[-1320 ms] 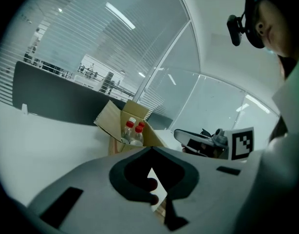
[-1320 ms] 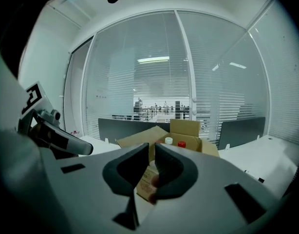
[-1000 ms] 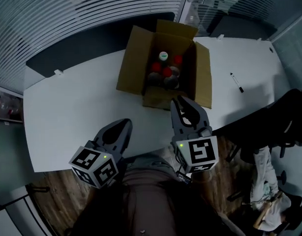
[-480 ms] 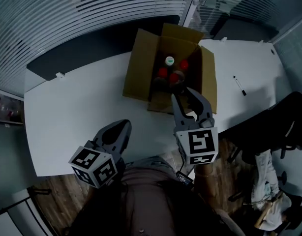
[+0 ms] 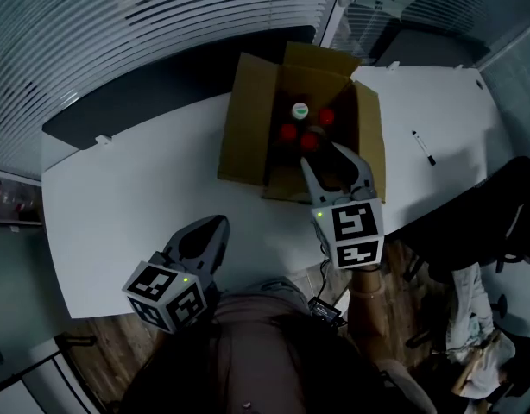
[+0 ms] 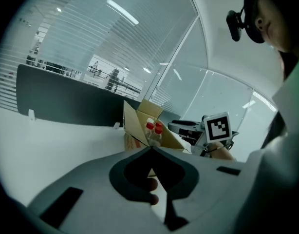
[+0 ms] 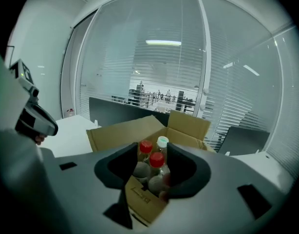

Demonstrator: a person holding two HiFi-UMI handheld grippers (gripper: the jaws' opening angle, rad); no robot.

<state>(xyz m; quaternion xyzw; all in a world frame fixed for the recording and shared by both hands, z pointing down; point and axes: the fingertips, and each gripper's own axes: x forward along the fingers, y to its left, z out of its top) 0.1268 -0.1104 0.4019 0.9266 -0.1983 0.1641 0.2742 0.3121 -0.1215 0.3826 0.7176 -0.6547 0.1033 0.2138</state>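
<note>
Standing in the open box (image 5: 248,119) are four bottles (image 5: 288,132), three red-capped and one white-capped; the right gripper (image 5: 331,158) hovers above its near wall, jaws spread and empty. The left gripper (image 5: 213,228), jaws pressed together on nothing, hangs over the table's (image 5: 118,197) near edge, well apart; one pen (image 5: 423,147) lies right of the box

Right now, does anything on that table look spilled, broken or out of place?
Nothing spilled or damaged. The bottles stand upright in the open cardboard box. Only small oddities: one white cap among red caps, and a marker lying alone on the table.
</note>
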